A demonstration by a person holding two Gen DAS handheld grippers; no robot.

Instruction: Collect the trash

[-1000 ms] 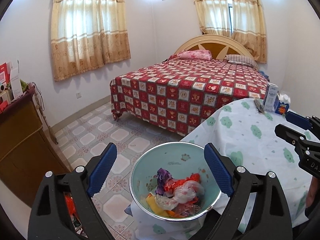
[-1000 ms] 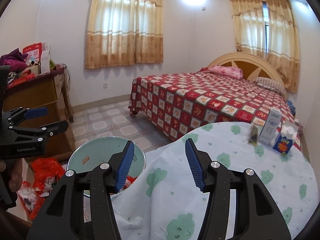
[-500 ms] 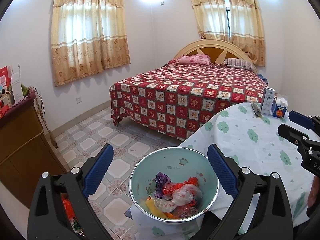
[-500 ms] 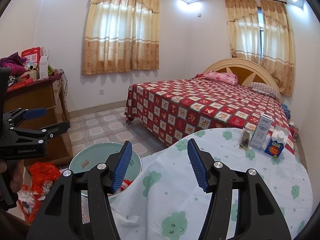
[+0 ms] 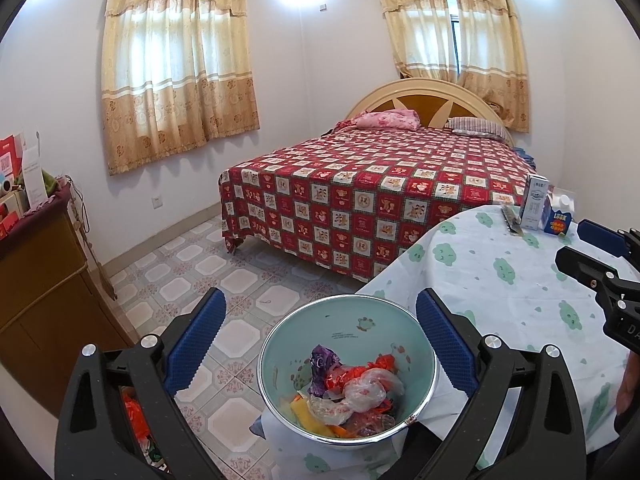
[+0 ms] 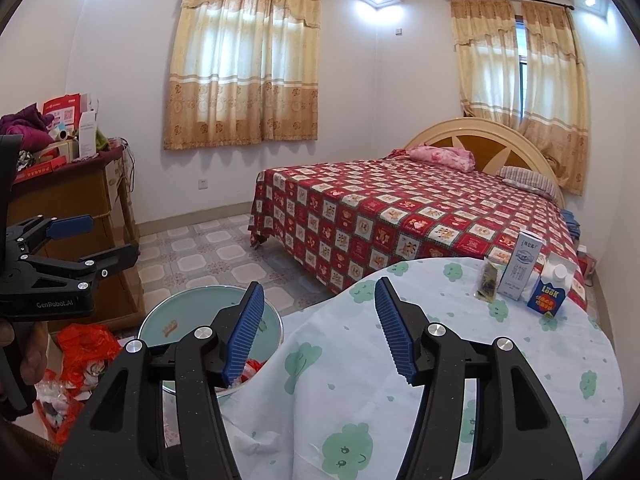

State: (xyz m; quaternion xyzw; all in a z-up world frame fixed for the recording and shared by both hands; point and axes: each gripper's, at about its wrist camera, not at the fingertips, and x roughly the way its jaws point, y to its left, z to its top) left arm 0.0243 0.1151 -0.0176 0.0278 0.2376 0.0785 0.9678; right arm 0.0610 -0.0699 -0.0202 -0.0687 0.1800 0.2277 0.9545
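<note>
A pale green metal bowl sits at the edge of the round table, holding crumpled wrappers and plastic trash. My left gripper hovers over it, open wide, with a blue pad on each side of the bowl and neither touching it. My right gripper is open above the cloud-print tablecloth with nothing between its fingers. The bowl lies just left of it. At the table's far side stand a white carton, a blue carton and a dark packet.
A bed with a red checked cover fills the room behind the table. A wooden cabinet piled with boxes stands at the left. Red plastic bags lie on the tiled floor beside it. A person's hand holds the left gripper.
The left gripper's fingers have spread a little wider on either side of the bowl. Both views have tipped up slightly; the bowl and the cartons have not moved.
</note>
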